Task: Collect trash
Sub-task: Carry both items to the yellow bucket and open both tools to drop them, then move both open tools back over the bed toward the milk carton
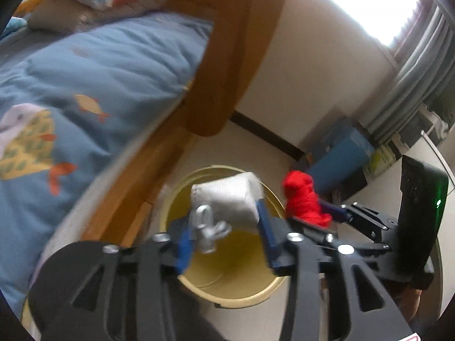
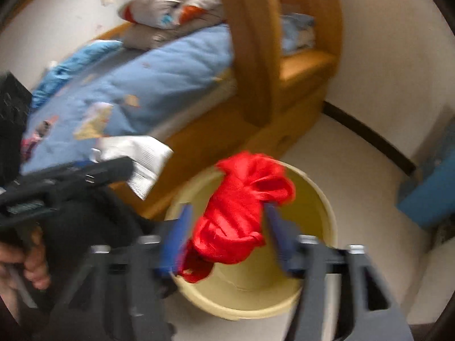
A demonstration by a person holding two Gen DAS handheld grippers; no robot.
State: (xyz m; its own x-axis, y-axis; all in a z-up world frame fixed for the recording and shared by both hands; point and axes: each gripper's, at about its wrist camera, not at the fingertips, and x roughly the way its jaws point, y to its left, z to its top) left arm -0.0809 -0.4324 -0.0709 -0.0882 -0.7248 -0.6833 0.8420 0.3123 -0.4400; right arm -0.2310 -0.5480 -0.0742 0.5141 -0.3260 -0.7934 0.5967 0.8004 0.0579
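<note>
A round yellow bin (image 1: 170, 201) stands on the pale floor beside the bed; it also shows in the right wrist view (image 2: 327, 207). My left gripper (image 1: 224, 216) is shut on a white knotted plastic bag (image 1: 227, 196) and holds it over the bin's mouth. My right gripper (image 2: 227, 221) is shut on a crumpled red bag (image 2: 241, 199) and holds it over the bin. From the left wrist view the red bag (image 1: 301, 196) and the right gripper (image 1: 335, 210) are at the bin's right rim. The white bag (image 2: 142, 162) shows to the left in the right wrist view.
A wooden bed frame (image 1: 227, 65) with a blue fish-print duvet (image 1: 99, 71) and pillows (image 2: 176, 2) lies left of the bin. A blue box (image 1: 341, 153) stands by the wall under grey curtains (image 1: 412, 79). A dark baseboard (image 2: 369, 139) runs along the wall.
</note>
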